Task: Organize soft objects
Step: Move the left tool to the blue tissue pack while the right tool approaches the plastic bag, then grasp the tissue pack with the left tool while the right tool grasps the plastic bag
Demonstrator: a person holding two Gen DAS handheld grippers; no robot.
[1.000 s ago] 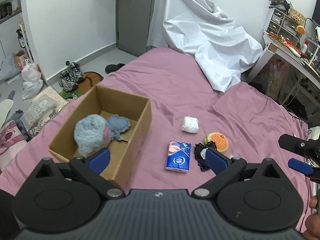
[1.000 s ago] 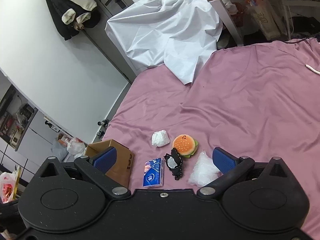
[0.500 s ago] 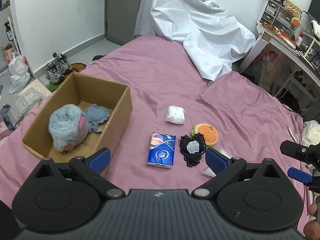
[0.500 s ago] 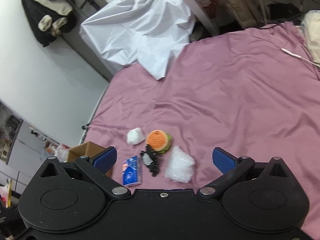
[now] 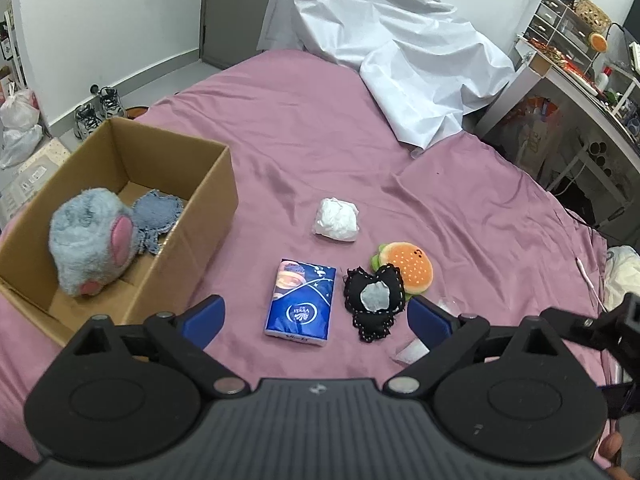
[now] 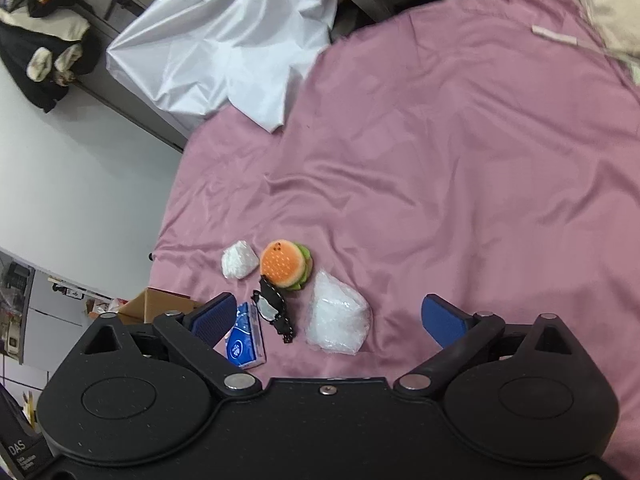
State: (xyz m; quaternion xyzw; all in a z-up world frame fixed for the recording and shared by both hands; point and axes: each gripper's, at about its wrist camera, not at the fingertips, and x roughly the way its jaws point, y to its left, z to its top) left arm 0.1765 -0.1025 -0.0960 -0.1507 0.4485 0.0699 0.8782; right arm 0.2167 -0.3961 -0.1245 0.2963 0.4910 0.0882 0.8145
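On the pink bedsheet lie a blue tissue pack [image 5: 301, 304], a black heart-shaped cushion [image 5: 374, 298], a plush burger [image 5: 406, 266] and a white crumpled wad [image 5: 336, 220]. A clear plastic bag [image 6: 338, 320] lies beside them. A cardboard box [image 5: 208, 196] at the left holds a blue-grey fluffy plush [image 5: 90, 246] and a denim heart [image 5: 156, 218]. My left gripper [image 5: 316, 316] hangs open above the tissue pack and the cushion. My right gripper [image 6: 326, 316] is open over the plastic bag, its jaws closing with nothing pressed between them. The burger [image 6: 286, 266] lies just beyond.
A white sheet [image 5: 400, 52] is draped at the far end of the bed. A cluttered desk [image 5: 580, 76] stands at the right, shoes [image 5: 96, 110] and bags on the floor at the left. The other gripper's black arm [image 5: 600, 328] shows at the right edge.
Both grippers have come down and nearer to the objects on the bed, which look larger now. The right view has rolled, and the plastic bag sits between its fingers.
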